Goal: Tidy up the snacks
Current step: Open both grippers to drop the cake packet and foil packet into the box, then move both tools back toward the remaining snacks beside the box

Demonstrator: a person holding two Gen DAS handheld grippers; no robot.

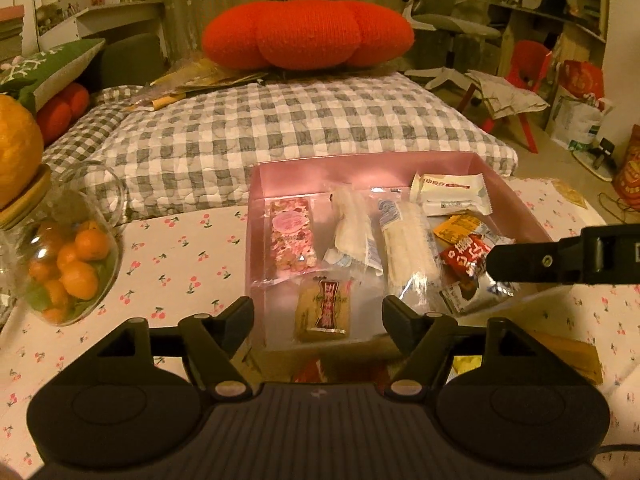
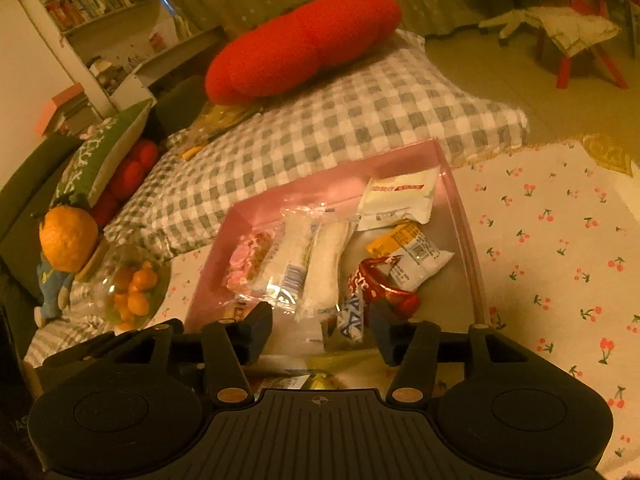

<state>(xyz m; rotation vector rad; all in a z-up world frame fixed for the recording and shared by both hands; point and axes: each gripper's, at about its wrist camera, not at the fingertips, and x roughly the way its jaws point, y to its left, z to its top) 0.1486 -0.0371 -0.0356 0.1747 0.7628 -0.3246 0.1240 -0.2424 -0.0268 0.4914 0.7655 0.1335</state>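
Snacks [image 1: 404, 240] are lying in pink box [image 1: 360, 162] on bench, long axes running near-to-far; both claws, left [image 1: 318, 318] and right [image 2: 320, 330], are hovering apart, empty, at near edge.

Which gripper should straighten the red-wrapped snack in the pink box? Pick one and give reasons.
Right. The right gripper hangs open directly over the red-wrapped snack at the pink box's near right. The left gripper, also open, sits over the tan biscuit packet, further left.
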